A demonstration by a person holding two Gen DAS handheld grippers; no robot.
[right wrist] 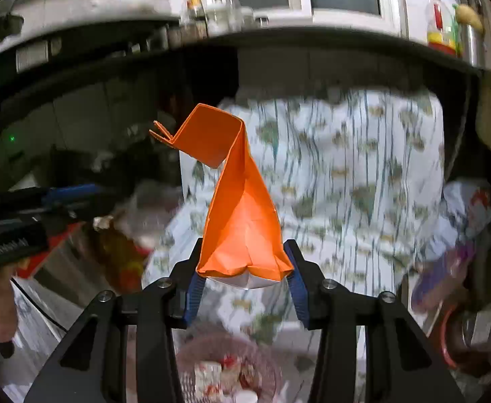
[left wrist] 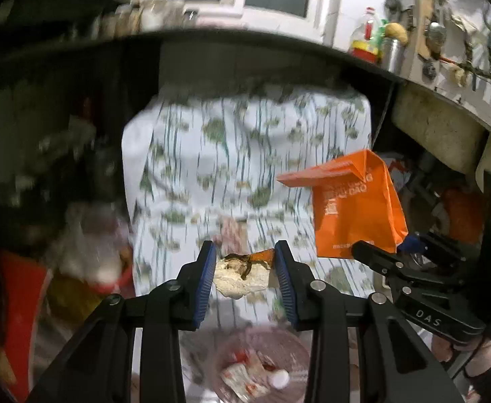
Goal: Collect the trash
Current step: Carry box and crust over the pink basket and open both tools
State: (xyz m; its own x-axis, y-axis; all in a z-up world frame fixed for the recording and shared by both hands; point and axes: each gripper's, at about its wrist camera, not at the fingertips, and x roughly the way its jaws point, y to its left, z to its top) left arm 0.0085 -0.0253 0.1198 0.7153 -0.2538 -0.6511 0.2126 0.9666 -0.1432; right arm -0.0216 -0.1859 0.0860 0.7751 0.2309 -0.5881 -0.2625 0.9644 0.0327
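A pale crumpled lump of trash (left wrist: 240,277) is clamped in the left gripper (left wrist: 245,270); this is seen only in the left wrist view. In the right wrist view, an orange paper bag (right wrist: 242,215) is gripped at its folded bottom by the right gripper (right wrist: 243,277). A trash bin (right wrist: 228,369) is seen below both.

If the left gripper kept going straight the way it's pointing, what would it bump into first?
Probably the patterned cloth draped straight ahead. The left gripper already holds a pale scrap, so that would touch first. Blur makes the depth hard to judge. The orange bag hangs off to the right.
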